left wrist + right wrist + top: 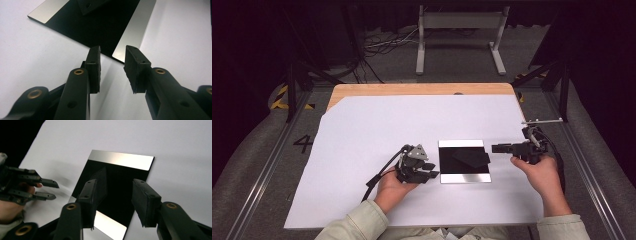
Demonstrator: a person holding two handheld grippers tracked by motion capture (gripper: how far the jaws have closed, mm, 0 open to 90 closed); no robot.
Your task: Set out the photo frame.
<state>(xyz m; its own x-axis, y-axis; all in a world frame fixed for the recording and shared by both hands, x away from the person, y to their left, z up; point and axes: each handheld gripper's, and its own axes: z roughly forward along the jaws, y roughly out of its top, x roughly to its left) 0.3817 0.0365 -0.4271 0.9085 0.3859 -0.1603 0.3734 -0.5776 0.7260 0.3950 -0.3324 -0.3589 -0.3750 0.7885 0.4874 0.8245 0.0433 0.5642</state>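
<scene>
Flat on the white sheet point(362, 150) covering the wooden table point(412, 89): a shiny mirror-like plate point(464, 161), rectangular, dark across the middle with bright bands along its near and far edges; on its dark middle, toward the right edge in the high view, a black angular shape point(472, 158), whether a separate piece or a reflection cannot be told. At the plate's left edge, the left gripper point(430, 174), held in the left hand point(393, 187), low over the sheet and pointing right; jaws parted partway, nothing between the pads, tips just short of the plate's near left corner. In the left gripper view, the left gripper point(113, 67) with clear white sheet in the gap and the plate's corner point(117, 55) just beyond the tips, apart from both. At the plate's right edge, the right gripper point(498, 148), held in the right hand point(539, 172), pointing left toward the plate; jaws wide apart and empty. In the right gripper view, the right gripper point(117, 202) poised above the plate point(120, 161), its gap over the dark middle, pads not touching the surface; farther off at the left of that view, the left gripper point(53, 191) with its two jaws spread. Grippers well apart, plate between them, neither with hold of anything.
</scene>
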